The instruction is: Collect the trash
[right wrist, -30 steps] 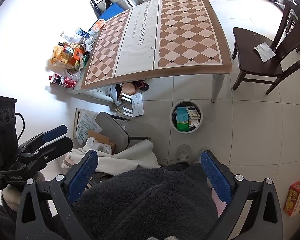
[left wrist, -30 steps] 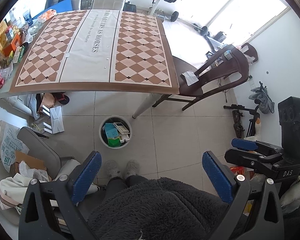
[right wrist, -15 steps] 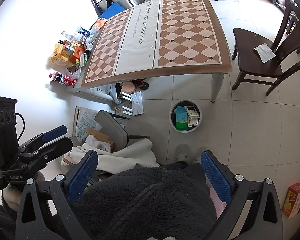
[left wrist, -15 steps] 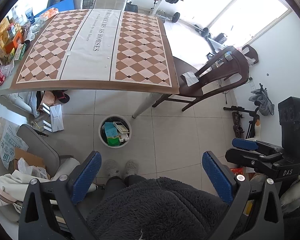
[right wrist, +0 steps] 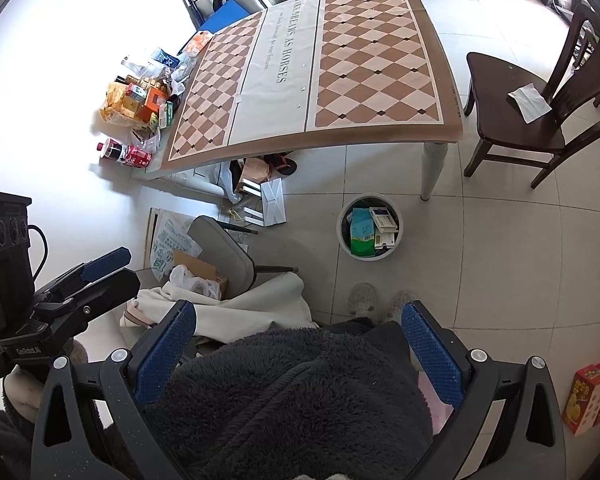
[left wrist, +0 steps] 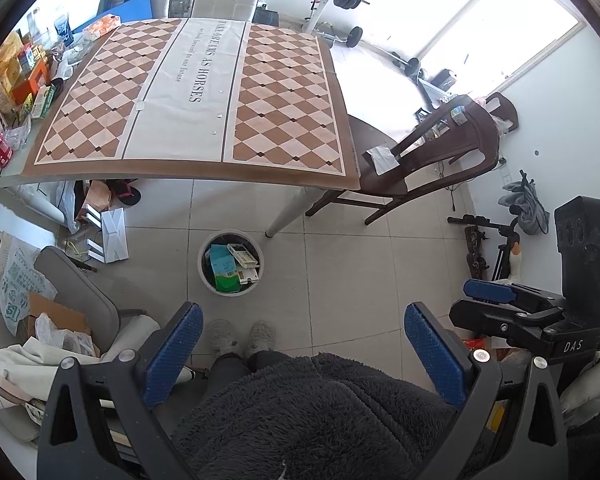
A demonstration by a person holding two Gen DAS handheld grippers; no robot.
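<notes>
Little shifts since second ago: both views drift slightly, bin and worktop hold place. Left hand-held gripper (left wrist: 302, 354) and right hand-held gripper (right wrist: 296, 354) hang high over person's lap, fingers spread wide, holding nothing. Trash bin (left wrist: 231, 266) sits on floor ahead and below, by worktop (left wrist: 204, 92) leg, cartons inside. Remaining litter pile (right wrist: 140, 106) lies on worktop's far left edge, nearer left hand. Tissue (right wrist: 530, 98) rests on chair seat, right side.
</notes>
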